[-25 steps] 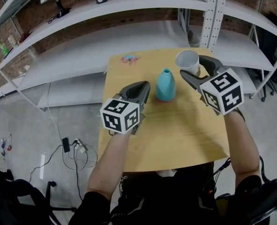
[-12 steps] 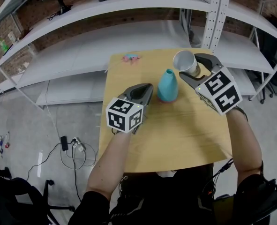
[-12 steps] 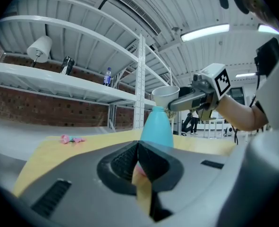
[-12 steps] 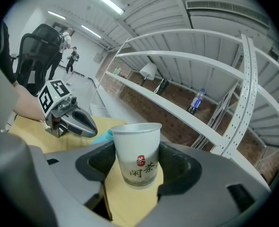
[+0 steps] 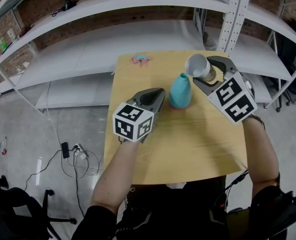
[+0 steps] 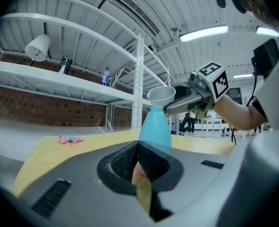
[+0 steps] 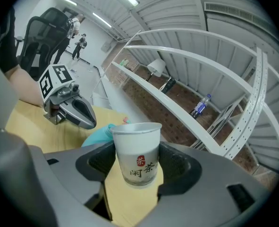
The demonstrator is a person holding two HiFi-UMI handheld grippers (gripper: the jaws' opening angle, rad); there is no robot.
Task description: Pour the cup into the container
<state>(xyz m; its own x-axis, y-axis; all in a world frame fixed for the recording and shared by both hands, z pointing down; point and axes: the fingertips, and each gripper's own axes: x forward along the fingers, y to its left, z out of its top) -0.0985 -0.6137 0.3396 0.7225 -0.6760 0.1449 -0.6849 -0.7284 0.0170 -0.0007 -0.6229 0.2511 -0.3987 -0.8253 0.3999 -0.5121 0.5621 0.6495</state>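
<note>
Since the earlier frame the right gripper has rolled, so its load leans more. The wooden table lies below both pairs of jaws. The teal container stands just ahead of the left gripper, whose jaws are pressed together, empty. The white cup is pinched between the right jaws, its mouth near the container's top.

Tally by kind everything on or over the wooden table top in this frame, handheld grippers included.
white paper cup: 1
teal bottle-shaped container: 1
small pink object: 1
handheld grippers: 2 (left gripper, right gripper)
Total: 5
</note>
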